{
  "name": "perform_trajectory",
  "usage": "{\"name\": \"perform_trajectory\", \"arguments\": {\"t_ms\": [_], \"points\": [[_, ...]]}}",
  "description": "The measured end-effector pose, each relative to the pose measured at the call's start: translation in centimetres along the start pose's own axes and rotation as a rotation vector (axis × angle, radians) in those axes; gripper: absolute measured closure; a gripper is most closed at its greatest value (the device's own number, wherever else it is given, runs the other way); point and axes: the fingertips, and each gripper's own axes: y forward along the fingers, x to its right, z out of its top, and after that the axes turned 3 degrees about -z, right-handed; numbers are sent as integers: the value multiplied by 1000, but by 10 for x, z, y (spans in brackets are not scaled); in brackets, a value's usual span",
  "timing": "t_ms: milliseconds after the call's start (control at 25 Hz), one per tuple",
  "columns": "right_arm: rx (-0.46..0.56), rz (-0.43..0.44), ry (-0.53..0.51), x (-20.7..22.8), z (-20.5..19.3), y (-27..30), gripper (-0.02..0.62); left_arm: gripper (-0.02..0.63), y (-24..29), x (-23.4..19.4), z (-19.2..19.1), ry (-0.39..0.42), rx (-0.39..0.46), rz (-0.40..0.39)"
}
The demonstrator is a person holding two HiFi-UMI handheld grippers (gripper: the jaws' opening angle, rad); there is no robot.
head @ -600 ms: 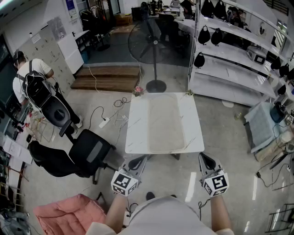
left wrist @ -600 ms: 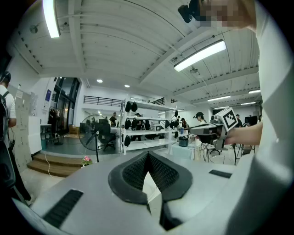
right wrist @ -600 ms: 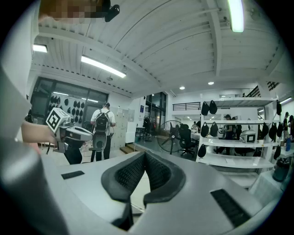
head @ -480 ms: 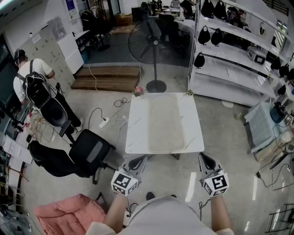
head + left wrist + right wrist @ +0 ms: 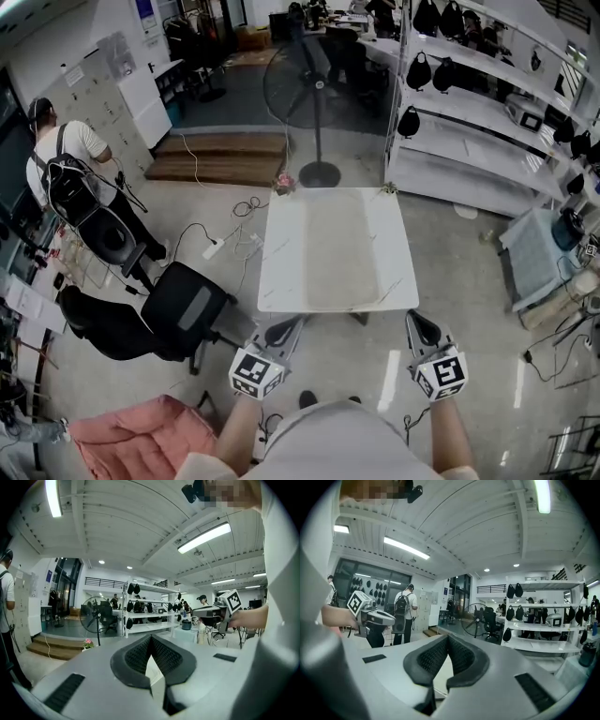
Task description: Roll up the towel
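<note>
A beige towel (image 5: 336, 248) lies flat and unrolled along the middle of the white table (image 5: 281, 272) in the head view. Both grippers hover side by side in front of the table's near edge, short of the towel and touching nothing. My left gripper (image 5: 284, 329) is below the table's near left corner and my right gripper (image 5: 420, 327) below its near right corner. In the left gripper view the left gripper's (image 5: 151, 637) dark pads meet at the tip, shut on nothing. The right gripper (image 5: 447, 637) looks the same in its own view.
A black office chair (image 5: 183, 314) and a pink cushion (image 5: 141, 436) are left of me. A standing fan (image 5: 314, 94) is beyond the table, white shelving (image 5: 478, 122) at the right. A person with a backpack (image 5: 66, 169) stands far left. Cables (image 5: 225, 234) trail on the floor.
The towel and both grippers have stayed put. Only the person at the far left has shifted a little.
</note>
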Motion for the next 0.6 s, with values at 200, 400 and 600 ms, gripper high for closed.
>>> {"name": "perform_trajectory", "arguments": {"t_ms": [200,400,600], "points": [[-9,-6,3,-5,-4,5,584,589,-1,-4,-5,-15,-3,-7],[-18,-26,17,-8,-3,11,583,589,-5,-10,-6,-32,0,-11],[-23,-46,27,-11,-5,18,582,588,-7,-20,-10,-44,3,-20]]}}
